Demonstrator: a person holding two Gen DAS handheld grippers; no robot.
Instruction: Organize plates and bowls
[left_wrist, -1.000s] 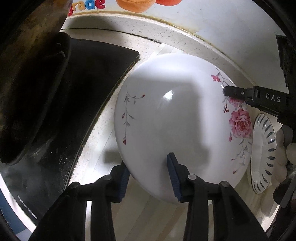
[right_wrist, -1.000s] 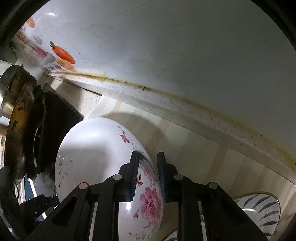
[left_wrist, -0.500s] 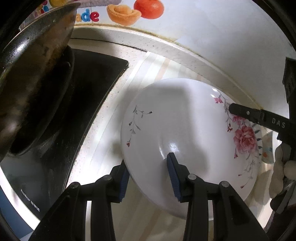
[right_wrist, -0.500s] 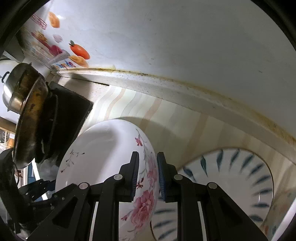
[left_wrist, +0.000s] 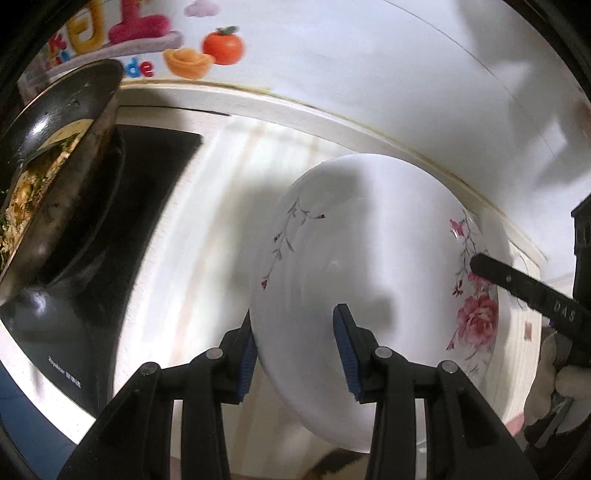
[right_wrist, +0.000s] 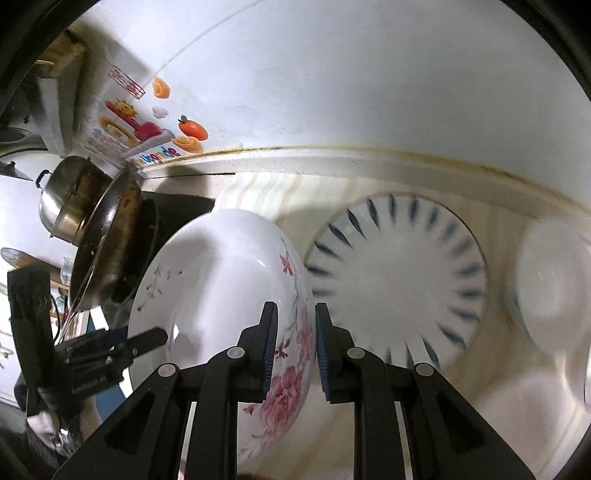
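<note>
A large white bowl with pink flowers (left_wrist: 376, 266) is held in the air between both grippers, tilted. My left gripper (left_wrist: 295, 350) is shut on its near rim, one finger inside and one outside. My right gripper (right_wrist: 293, 349) is shut on the opposite, flowered rim (right_wrist: 291, 325); its finger (left_wrist: 517, 284) shows in the left wrist view. A white plate with blue leaf marks (right_wrist: 399, 280) lies on the counter to the right of the bowl. A white bowl (right_wrist: 550, 284) sits further right, blurred.
A black stove (left_wrist: 122, 236) with a dirty pan of food (left_wrist: 48, 184) stands at the left, a steel pot (right_wrist: 70, 195) behind it. The white wall (right_wrist: 332, 81) with fruit stickers runs along the back of the striped counter (left_wrist: 207, 236).
Both grippers have lifted the flowered bowl and carried it right, away from the stove. More of the blue-marked plate and a white bowl have come into the right wrist view.
</note>
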